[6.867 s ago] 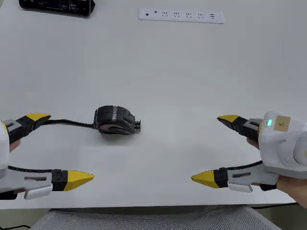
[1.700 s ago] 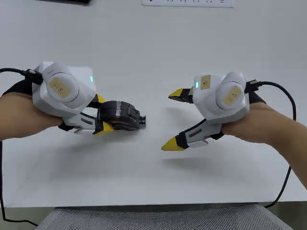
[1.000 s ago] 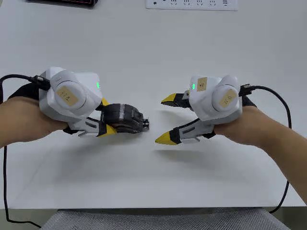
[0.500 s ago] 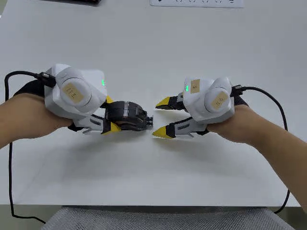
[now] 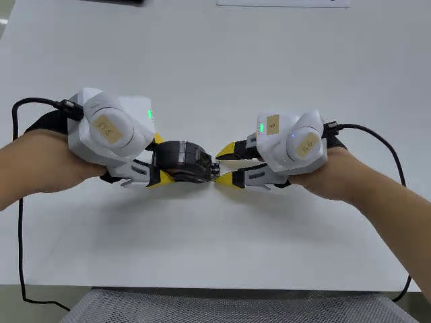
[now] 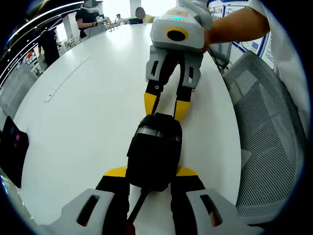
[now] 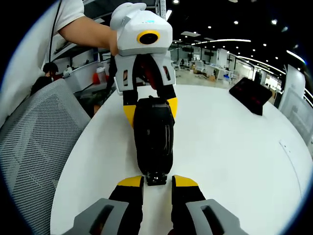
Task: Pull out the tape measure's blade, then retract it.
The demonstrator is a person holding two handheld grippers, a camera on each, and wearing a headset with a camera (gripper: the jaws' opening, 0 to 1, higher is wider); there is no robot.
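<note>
The tape measure (image 5: 180, 161) sits on the white table (image 5: 222, 74), pretty much dead centre between the two grippers and close to the near edge. The left gripper (image 5: 159, 159) has its yellow-tipped jaws clamped on the black case, one on each side. In the left gripper view you can see the case (image 6: 155, 152) wedged right between them (image 6: 151, 171), and its black cord (image 6: 138, 208) runs back through the gap towards the camera.

The right gripper (image 5: 222, 165) comes in from the other side and points straight at the front of the case. Its jaws are nearly together but not shut. In the right gripper view the blade's little end hook (image 7: 156, 178) is right between the tips (image 7: 157, 182), and I can make out a sliver of gap on each side, so it's not pinching the hook yet as far as I can tell. No blade is out, the hook is tucked up against the case (image 7: 153, 137).

Both grippers have a green light lit on the white housing. A black cable (image 5: 23, 202) loops off the left one and down over the table edge. There's a grey mesh chair (image 5: 202, 306) at the bottom of the head view and a white power strip (image 5: 283, 3) right at the top
</note>
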